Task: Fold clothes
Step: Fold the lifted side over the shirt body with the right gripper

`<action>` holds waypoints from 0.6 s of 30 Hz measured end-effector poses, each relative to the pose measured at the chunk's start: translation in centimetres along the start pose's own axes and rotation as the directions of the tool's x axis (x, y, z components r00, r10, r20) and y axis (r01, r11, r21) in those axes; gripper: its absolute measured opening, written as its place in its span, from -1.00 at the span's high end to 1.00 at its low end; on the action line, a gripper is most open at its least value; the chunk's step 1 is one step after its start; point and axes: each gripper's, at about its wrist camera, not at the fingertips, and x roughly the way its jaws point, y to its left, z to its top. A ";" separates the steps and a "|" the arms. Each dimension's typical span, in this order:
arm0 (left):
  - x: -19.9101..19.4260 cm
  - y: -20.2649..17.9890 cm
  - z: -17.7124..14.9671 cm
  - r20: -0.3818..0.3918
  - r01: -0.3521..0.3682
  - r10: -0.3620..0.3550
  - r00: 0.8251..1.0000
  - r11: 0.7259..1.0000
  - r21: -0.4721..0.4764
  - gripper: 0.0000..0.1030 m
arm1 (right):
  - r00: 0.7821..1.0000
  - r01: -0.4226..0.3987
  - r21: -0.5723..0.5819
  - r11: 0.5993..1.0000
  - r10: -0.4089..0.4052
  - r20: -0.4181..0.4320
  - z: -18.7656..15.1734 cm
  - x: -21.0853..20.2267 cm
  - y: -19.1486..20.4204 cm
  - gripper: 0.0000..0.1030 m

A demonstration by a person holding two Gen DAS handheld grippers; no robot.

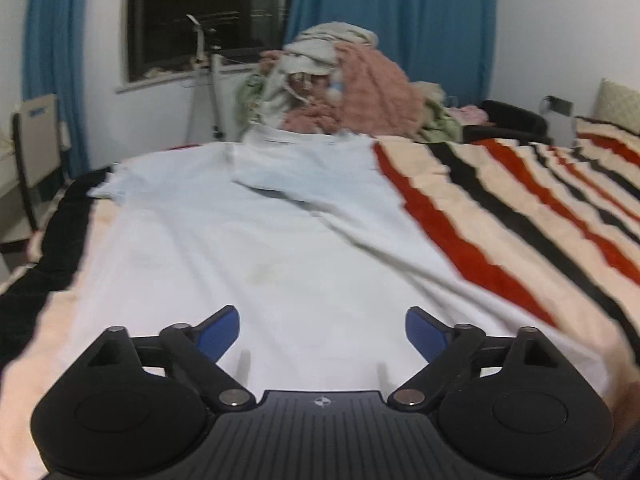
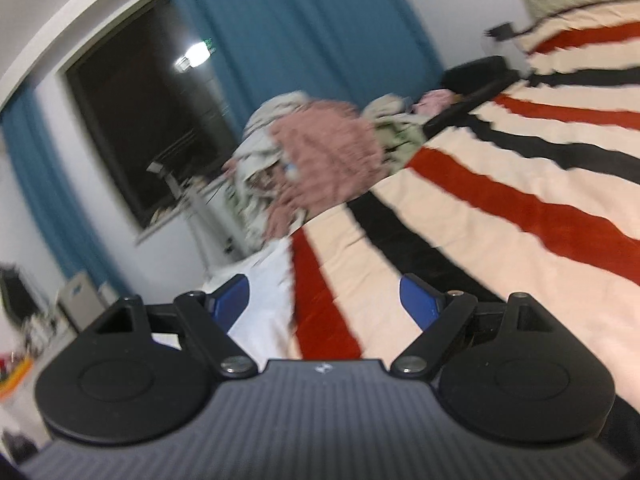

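Observation:
A pale blue-white garment [image 1: 248, 248] lies spread flat on the striped bed cover [image 1: 520, 208], with one part folded over near its far end. My left gripper [image 1: 322, 334] hovers over its near end, open, with nothing between the blue pads. In the tilted right wrist view my right gripper [image 2: 324, 304] is open too, above the striped cover [image 2: 500, 216] beside the garment's edge [image 2: 264, 312]. Neither gripper holds cloth.
A heap of unfolded clothes [image 1: 340, 84], pink, green and cream, sits at the far end of the bed; the same heap [image 2: 320, 160] shows in the right wrist view. Blue curtains [image 1: 396, 24] frame a dark window [image 1: 200, 12]. A chair [image 1: 36, 148] stands at the left.

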 end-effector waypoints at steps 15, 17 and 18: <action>5.1 -15.4 0.7 -0.267 0.357 -0.383 0.884 0.923 -0.142 -0.27 | 0.993 0.032 0.172 0.985 -0.050 0.103 1.4 -0.4 -5.5 -0.65; 6.4 -16.4 0.2 -0.310 0.344 -0.376 0.873 0.926 -0.154 -0.09 | 0.993 0.039 0.177 0.983 -0.057 0.101 1.3 -0.3 -5.5 -0.65; 7.1 -16.7 0.0 -0.335 0.335 -0.369 0.867 0.929 -0.157 0.19 | 0.994 0.040 0.181 0.983 -0.058 0.097 1.2 -0.2 -5.6 -0.65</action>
